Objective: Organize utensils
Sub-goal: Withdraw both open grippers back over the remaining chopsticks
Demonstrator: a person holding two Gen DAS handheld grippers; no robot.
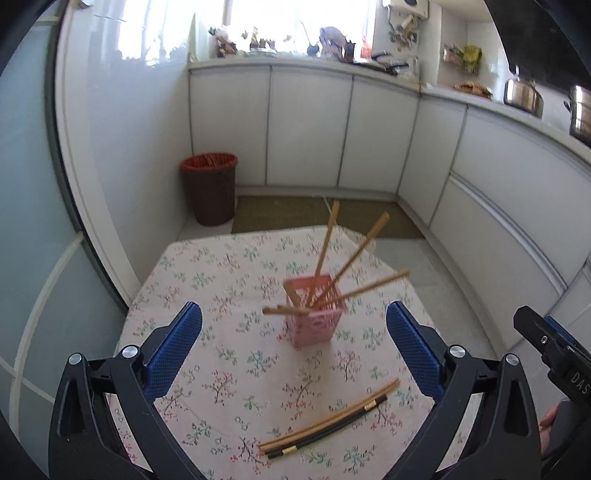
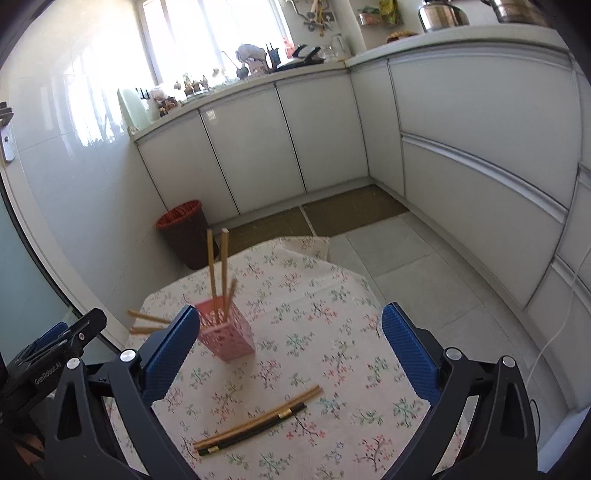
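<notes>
Floral tablecloth (image 1: 229,266) | pink lattice holder (image 1: 316,317) — wooden chopsticks (image 1: 325,254) splayed | both claws agape

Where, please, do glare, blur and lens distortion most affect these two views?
Left wrist view: the window is blown out, cabinets bow with fisheye curvature, and the chopsticks in the pink holder look slightly soft. Right wrist view: window glare reflects on the glossy wall.

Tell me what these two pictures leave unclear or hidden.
- Left wrist view: the lower ends of the wooden chopsticks are hidden inside the pink holder.
- Right wrist view: one side of that holder is covered by a blue finger of the right tongs.
- Left wrist view: the right tongs are cut off by the frame edge.
- Both views: items on the windowsill are too small and backlit to name.
</notes>
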